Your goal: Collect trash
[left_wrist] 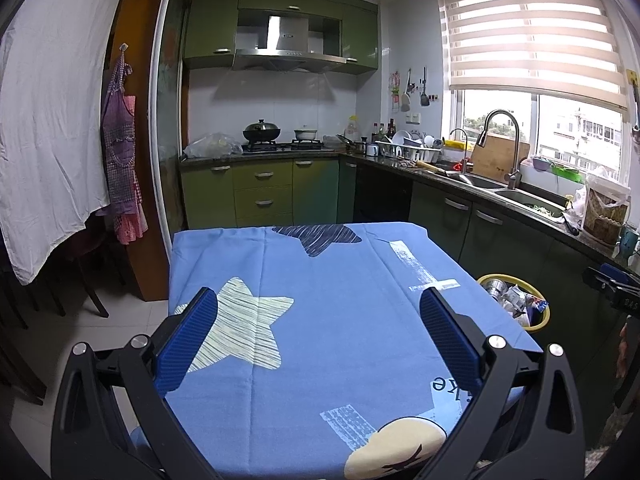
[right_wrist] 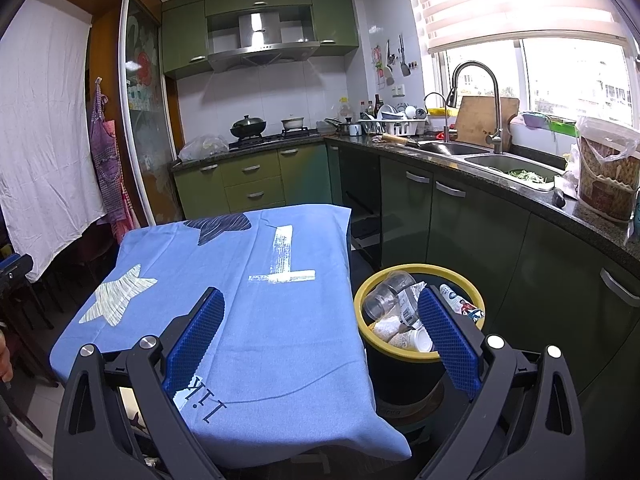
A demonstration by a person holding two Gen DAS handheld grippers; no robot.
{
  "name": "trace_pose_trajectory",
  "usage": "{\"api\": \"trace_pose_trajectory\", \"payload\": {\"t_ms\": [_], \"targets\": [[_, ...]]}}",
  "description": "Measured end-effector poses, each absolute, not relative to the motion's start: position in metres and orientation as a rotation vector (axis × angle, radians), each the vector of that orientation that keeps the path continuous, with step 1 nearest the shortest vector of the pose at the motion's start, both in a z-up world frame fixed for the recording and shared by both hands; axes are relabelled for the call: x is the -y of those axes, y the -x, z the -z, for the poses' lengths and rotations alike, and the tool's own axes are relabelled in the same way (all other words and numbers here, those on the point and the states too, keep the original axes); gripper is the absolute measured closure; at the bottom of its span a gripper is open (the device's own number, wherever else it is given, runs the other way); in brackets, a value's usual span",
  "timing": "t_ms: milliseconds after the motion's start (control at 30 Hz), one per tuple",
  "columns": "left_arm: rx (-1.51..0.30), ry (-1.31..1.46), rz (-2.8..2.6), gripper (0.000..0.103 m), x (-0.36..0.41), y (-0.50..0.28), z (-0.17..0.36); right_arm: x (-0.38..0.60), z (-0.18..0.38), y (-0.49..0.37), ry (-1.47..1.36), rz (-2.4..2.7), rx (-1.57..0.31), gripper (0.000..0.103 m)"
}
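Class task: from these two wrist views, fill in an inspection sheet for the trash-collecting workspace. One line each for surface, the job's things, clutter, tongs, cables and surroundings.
Surface: table under a blue star-patterned cloth, nothing lying on it.
Job's things: black yellow-rimmed trash bin on the floor at the table's right side, holding clear plastic cups, white paper cups and a printed wrapper.
Clutter: nothing seen on the cloth.
Tongs: left tongs open and empty over the table; right tongs open and empty, spanning the table edge and bin.
Cables: nothing seen.
Surroundings: green kitchen cabinets, steel double sink, crowded counter, window with striped blind.
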State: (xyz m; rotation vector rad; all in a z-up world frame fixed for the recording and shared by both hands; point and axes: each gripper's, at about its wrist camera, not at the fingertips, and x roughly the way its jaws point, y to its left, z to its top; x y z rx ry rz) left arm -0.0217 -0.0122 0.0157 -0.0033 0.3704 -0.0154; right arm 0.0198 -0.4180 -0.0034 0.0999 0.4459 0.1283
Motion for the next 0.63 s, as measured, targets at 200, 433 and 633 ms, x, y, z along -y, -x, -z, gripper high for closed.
{"api": "trace_pose_trajectory", "payload": {"t_ms": [200, 433, 633], "targets": [[-0.374, 0.016, 0.023, 0.007, 0.008, 0.019, -0.016, 0.419, 0.004, -0.020, -0.102, -0.131, -0.448, 0.007], [-0.452, 0.035, 0.039, 0.006, 0.004, 0.004, -0.008, 0.419, 0.009, -0.023, -0.114, -0.140, -0.464, 0.007], [-0.538, 0.066, 0.001, 0.006, -0.015, -0.040, 0.000, 0.417, 0.014, -0.041, -0.112, -0.187, -0.503, 0.005]]}}
